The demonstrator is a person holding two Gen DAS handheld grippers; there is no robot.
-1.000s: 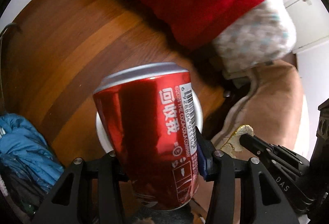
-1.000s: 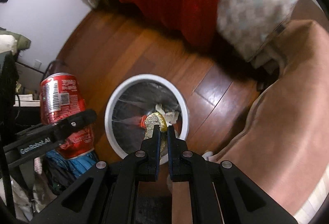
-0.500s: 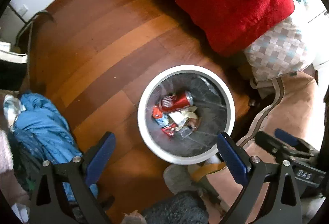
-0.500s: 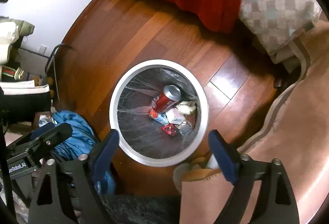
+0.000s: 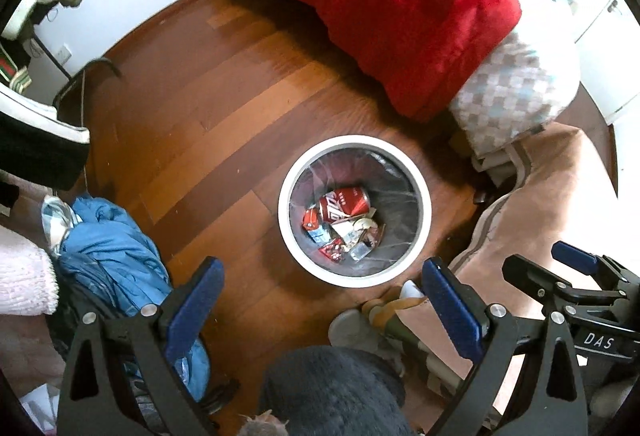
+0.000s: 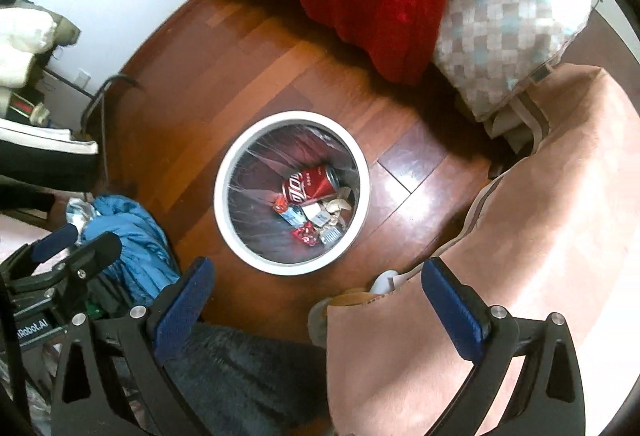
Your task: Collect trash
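A white round trash bin (image 5: 425,192) with a clear liner stands on the wood floor; it also shows in the right wrist view (image 6: 219,188). Inside lie a red cola can (image 5: 345,202) (image 6: 309,185) and several wrappers (image 5: 348,236) (image 6: 316,224). My left gripper (image 5: 320,300) is open and empty, held high above and in front of the bin. My right gripper (image 6: 316,300) is open and empty, also high above the bin. Each gripper shows at the edge of the other's view.
A bed with a red blanket (image 5: 392,8) and checkered bedding (image 5: 516,92) lies behind the bin. A tan cover (image 6: 520,228) is at the right. A blue garment (image 5: 112,248) lies on the floor at the left. A white shelf edge (image 5: 40,116) is far left.
One second ago the left gripper held the cola can and the right held a small scrap over the bin. Both opened, the items dropped in, and both grippers have risen higher.
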